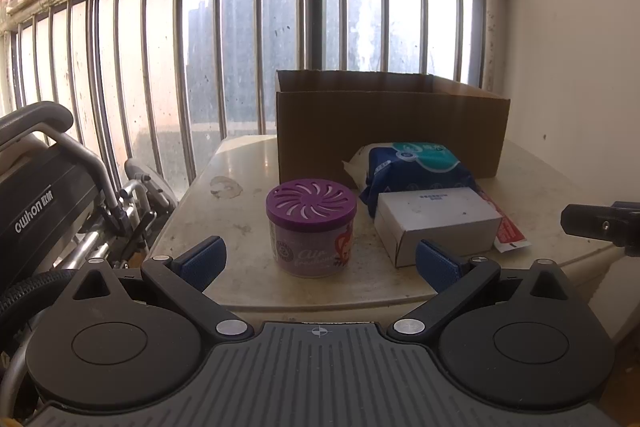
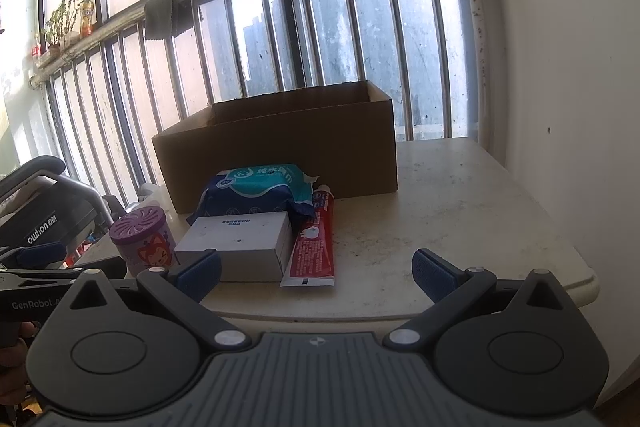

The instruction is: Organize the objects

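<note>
A purple-lidded air freshener can (image 1: 311,227) (image 2: 143,239) stands near the table's front edge. Beside it lies a white box (image 1: 436,223) (image 2: 240,243), with a blue wet-wipes pack (image 1: 416,167) (image 2: 260,191) behind it and a red toothpaste tube (image 2: 314,247) (image 1: 506,231) to its right. An open cardboard box (image 1: 388,123) (image 2: 280,147) stands at the back. My left gripper (image 1: 320,263) is open just short of the can, nothing between its fingers. My right gripper (image 2: 316,273) is open in front of the toothpaste and the white box, holding nothing.
The pale table (image 2: 460,211) is worn and stained, with bare surface on its right half. A folded wheelchair (image 1: 60,195) stands left of the table. Metal window bars (image 1: 256,39) run behind it and a white wall (image 2: 560,67) bounds the right side.
</note>
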The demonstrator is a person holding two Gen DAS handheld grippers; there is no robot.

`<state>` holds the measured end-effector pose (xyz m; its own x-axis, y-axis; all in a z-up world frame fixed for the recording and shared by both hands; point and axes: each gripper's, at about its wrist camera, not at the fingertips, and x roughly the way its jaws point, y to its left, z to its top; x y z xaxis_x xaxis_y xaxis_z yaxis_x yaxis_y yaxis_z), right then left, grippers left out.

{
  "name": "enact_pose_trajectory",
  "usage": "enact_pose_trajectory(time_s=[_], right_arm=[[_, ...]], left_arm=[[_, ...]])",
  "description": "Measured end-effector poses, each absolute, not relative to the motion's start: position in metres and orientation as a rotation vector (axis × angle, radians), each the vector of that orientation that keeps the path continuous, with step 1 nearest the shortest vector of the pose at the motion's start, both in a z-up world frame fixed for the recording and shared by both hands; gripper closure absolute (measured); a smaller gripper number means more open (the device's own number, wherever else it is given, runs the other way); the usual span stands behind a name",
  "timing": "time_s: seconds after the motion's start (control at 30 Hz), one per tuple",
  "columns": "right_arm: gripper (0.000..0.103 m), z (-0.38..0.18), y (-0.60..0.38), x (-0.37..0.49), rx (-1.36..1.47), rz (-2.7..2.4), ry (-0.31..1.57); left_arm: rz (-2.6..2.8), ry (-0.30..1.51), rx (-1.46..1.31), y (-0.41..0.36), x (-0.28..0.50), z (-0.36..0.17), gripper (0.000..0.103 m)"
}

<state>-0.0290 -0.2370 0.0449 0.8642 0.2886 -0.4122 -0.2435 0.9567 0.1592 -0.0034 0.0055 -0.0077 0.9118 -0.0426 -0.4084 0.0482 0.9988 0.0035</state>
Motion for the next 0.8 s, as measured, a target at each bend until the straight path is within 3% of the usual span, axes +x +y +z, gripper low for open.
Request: enact_pose_trajectory(time_s=[0.8], right_arm=[[0.0, 0.0441, -0.2333, -0.0283, 0.093, 0.282, 0.451]], left_arm=[[-0.041, 0.424, 0.014, 0.0075, -0.0036, -0.0102, 0.001]])
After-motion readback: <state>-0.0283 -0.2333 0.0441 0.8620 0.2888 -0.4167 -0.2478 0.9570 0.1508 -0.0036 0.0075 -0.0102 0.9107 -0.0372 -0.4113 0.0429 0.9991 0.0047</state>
